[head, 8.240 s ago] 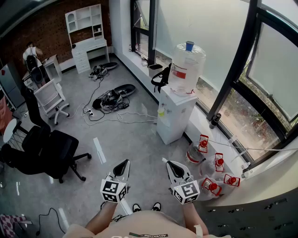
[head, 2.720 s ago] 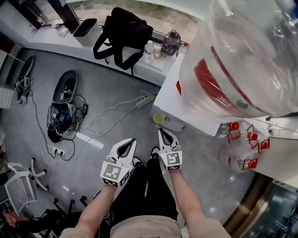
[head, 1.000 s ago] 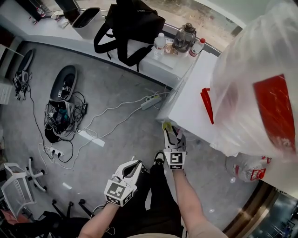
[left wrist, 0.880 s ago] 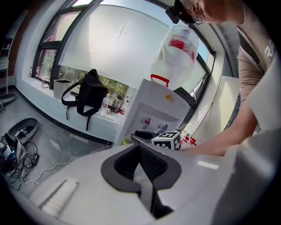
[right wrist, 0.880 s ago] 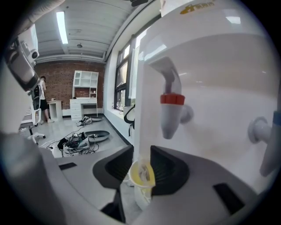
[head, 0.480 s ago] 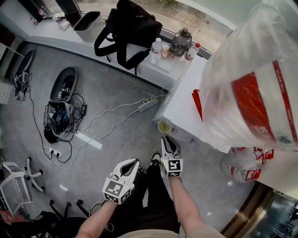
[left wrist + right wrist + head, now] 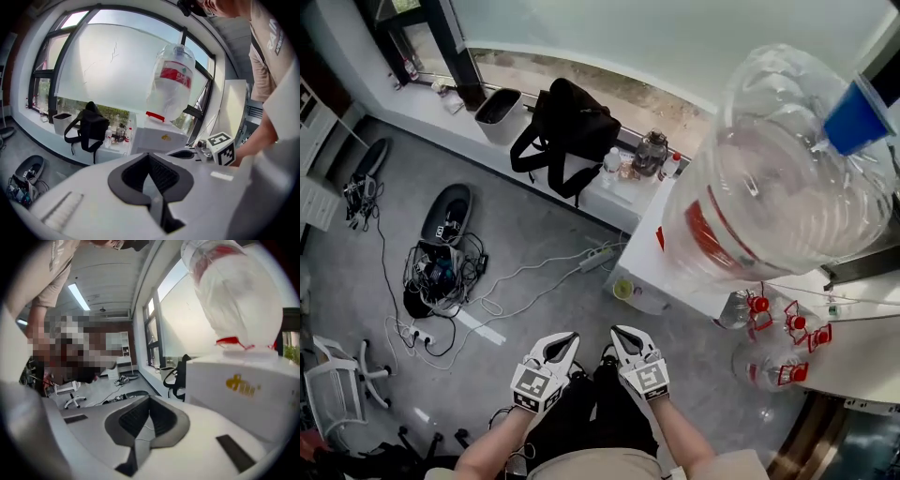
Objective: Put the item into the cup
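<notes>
A small yellow-green cup [image 7: 623,289] sits at the front of the white water dispenser [image 7: 670,272], under the big clear bottle [image 7: 778,178]. In the head view both grippers hang low at the centre, over the person's legs and short of the cup. My left gripper [image 7: 565,336] is shut with nothing in it, and so is my right gripper [image 7: 619,330] beside it. The left gripper view shows its jaws [image 7: 149,154] closed, with the dispenser [image 7: 157,138] ahead. The right gripper view shows closed jaws [image 7: 149,398] and the dispenser's side [image 7: 243,380] close at the right. I see no loose item.
A black backpack [image 7: 567,136] hangs off the window ledge, with small bottles [image 7: 652,155] beside it. Cables and a power strip [image 7: 441,277] lie on the floor to the left. Empty red-capped water bottles [image 7: 778,337] stand right of the dispenser. A white chair [image 7: 333,394] is at the lower left.
My right gripper, which reached up to the cup a second ago, has drawn back beside the left one. The head view has tilted up, showing more window and bottle.
</notes>
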Tool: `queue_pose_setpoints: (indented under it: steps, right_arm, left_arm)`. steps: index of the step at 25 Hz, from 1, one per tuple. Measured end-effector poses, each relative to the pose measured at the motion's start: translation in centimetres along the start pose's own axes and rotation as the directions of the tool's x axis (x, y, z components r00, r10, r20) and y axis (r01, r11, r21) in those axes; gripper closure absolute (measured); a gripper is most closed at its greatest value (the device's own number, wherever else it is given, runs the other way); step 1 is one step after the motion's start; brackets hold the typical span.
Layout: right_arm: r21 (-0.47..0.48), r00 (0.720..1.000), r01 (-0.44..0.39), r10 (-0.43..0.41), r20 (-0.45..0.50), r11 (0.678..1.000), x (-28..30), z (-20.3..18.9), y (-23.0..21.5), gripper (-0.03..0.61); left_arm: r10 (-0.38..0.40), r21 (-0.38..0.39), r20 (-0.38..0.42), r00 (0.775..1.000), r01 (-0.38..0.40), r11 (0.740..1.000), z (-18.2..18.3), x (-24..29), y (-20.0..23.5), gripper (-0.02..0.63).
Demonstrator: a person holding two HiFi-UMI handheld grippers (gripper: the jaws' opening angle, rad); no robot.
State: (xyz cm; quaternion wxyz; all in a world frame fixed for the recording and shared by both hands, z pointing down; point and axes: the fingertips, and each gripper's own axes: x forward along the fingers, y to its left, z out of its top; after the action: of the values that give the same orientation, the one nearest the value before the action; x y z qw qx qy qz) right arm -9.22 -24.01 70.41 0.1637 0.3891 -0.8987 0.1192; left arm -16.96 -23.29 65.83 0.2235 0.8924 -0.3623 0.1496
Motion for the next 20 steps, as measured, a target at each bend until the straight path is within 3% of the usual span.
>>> queue_pose_setpoints:
  steps: [7, 12, 20]
  right_arm:
    - [-0.025, 1.0, 0.004, -0.003, 0.027, 1.0, -3.8, 11.2, 0.4, 0.566]
    - [-0.066, 0.998, 0.013, -0.009, 0.063, 0.998, -6.8, 16.2, 0.5, 0.566]
    - [-0.038, 0.989, -0.011, 0.016, 0.148, 0.999, -9.0, 23.1, 1.3, 0.566]
  left_arm:
    - [0.027, 0.046, 0.084, 0.996, -0.031, 0.998, 7.6, -3.4, -1.7, 0.606]
    - [0.056, 0.072, 0.157, 0.986, -0.068, 0.995, 12.4, -6.0, -2.6, 0.606]
    - [0.144, 0.049, 0.22, 0.965, -0.158, 0.986, 16.7, -9.2, -1.4, 0.606]
